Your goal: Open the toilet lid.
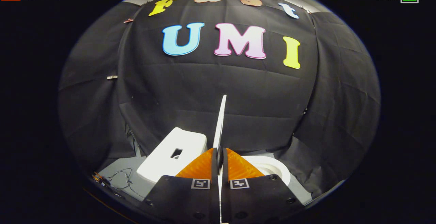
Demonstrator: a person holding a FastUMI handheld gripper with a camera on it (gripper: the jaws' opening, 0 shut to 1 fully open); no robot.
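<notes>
Tank [177, 150]: white cistern sits left of the fingers, flush opening on top.
Bowl [272, 169]: open rim exposed on the right.
Lid [220, 122]: raised near vertical, edge-on; opening looks nearly done, release remains.
Gripper [219, 156]: fingers clamped on the lid's lower edge.

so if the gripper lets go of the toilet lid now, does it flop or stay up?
The toilet lid stands edge-on, about upright, pinched by the gripper. It looks thin, stiff and straight, so probably rigid, not floppy. Being hinged and only near vertical, it may fall either way. Smooth glossy plastic, so possibly slippery.
</notes>
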